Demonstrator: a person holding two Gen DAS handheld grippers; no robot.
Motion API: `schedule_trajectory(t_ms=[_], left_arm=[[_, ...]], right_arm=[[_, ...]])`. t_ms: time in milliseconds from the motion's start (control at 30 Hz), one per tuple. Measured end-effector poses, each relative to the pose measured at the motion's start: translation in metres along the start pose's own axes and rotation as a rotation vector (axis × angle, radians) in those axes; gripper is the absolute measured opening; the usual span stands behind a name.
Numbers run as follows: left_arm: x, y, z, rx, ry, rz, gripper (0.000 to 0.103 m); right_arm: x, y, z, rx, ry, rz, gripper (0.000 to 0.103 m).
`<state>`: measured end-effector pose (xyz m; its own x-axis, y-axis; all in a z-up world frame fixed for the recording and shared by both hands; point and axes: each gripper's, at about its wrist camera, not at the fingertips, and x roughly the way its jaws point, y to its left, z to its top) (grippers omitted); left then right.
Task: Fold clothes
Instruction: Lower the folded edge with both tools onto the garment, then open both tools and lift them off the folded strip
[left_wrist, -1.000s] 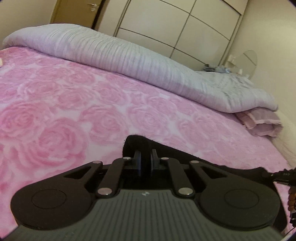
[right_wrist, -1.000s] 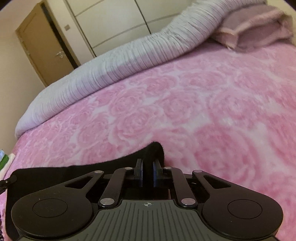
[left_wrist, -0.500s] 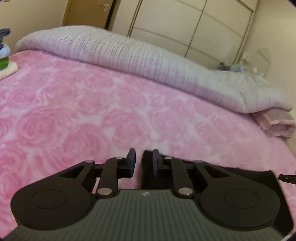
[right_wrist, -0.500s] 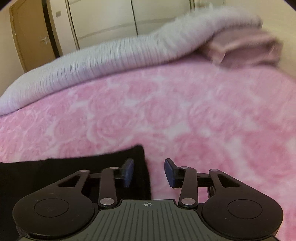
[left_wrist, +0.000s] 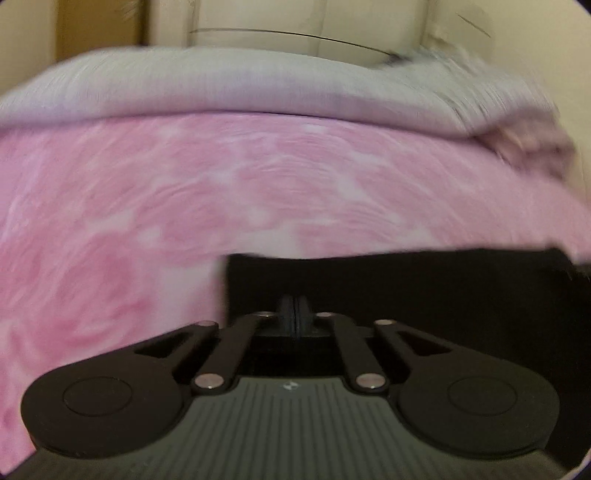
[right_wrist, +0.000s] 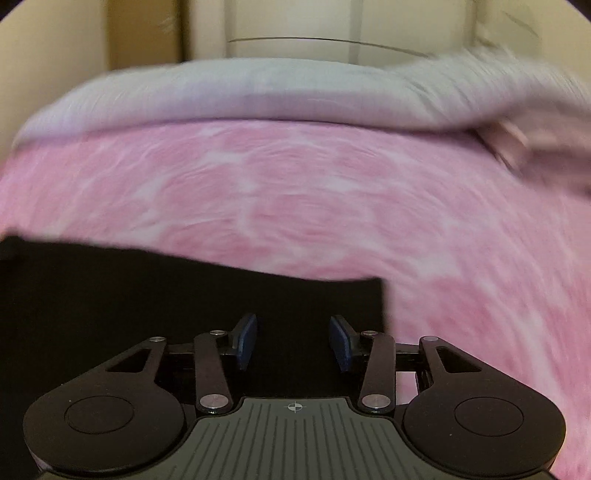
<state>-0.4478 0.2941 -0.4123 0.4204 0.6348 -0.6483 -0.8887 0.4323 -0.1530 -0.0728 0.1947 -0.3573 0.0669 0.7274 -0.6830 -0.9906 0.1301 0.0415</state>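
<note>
A black garment (left_wrist: 424, 295) lies flat on the pink rose blanket (left_wrist: 258, 184), with a straight far edge and a square left corner. My left gripper (left_wrist: 295, 310) hovers over that corner. Its fingers are pressed together, and I see no cloth pinched between them. In the right wrist view the same black garment (right_wrist: 147, 295) fills the lower left and ends in a square right corner. My right gripper (right_wrist: 293, 338) stands open over that corner. Its blue pads (right_wrist: 245, 339) are wide apart with nothing between them. Both views are blurred by motion.
A rolled grey duvet (left_wrist: 258, 85) runs along the far side of the bed, and a pink pillow (left_wrist: 535, 147) lies at its right end. Cream wardrobe doors (left_wrist: 295, 22) and a wooden door (left_wrist: 99, 26) stand behind. Pink blanket (right_wrist: 332, 203) stretches beyond the garment.
Both grippers let go of the garment's raised corners, and it now lies flat. The left fingers opened slightly, then shut again. The right opened wider, and both views swung toward the duvet.
</note>
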Motion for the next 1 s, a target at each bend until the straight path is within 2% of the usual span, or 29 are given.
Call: schedule_trajectory(t_ms=[33,67,100,133,200,333,433,533,667,700,733,800,900,1000], left_arm=[[-0.004,0.008,0.002,-0.025,0.003,-0.011,0.003],[-0.008,0.007,0.006,-0.032,0.009,-0.001,0.002],[-0.012,0.002,0.01,-0.026,0.012,0.004,0.001],[-0.016,-0.006,0.013,-0.019,0.006,-0.011,0.006],[-0.024,-0.033,0.019,0.001,-0.008,-0.092,0.007],[-0.011,-0.1,0.021,0.118,0.021,-0.203,0.008],[0.008,-0.129,0.008,0.197,0.069,-0.209,0.008],[0.015,-0.127,-0.013,0.269,0.074,-0.162,0.01],[-0.004,-0.096,-0.021,0.253,0.05,-0.078,0.003],[-0.01,-0.083,-0.024,0.234,0.042,-0.07,0.003],[-0.016,-0.071,-0.027,0.206,0.037,-0.067,0.003],[-0.031,-0.052,-0.028,0.128,0.033,-0.07,0.004],[-0.057,-0.04,-0.035,0.124,0.016,0.033,0.003],[-0.086,-0.034,-0.043,0.029,0.002,0.017,0.003]], right_arm=[[-0.002,0.007,0.002,-0.009,0.003,0.016,0.009],[-0.003,0.014,0.003,-0.018,0.006,0.033,0.007],[-0.005,0.021,0.005,-0.027,0.009,0.049,0.006],[-0.006,0.028,0.006,-0.036,0.012,0.065,0.007],[-0.01,0.042,0.01,-0.053,0.018,0.098,0.009],[-0.016,0.07,0.016,-0.089,0.03,0.164,0.01],[-0.023,0.062,0.008,-0.087,0.031,0.142,0.011],[-0.03,0.048,-0.004,-0.078,0.031,0.102,0.011],[-0.039,0.029,-0.019,-0.067,0.03,0.05,0.011],[-0.041,0.024,-0.023,-0.064,0.03,0.037,0.01],[-0.046,0.018,-0.027,-0.052,0.03,0.026,0.015],[-0.061,0.006,-0.038,-0.019,0.025,-0.001,0.015],[-0.083,0.002,-0.055,0.002,-0.004,-0.049,0.015],[-0.106,0.014,-0.059,0.035,-0.03,-0.068,0.016]])
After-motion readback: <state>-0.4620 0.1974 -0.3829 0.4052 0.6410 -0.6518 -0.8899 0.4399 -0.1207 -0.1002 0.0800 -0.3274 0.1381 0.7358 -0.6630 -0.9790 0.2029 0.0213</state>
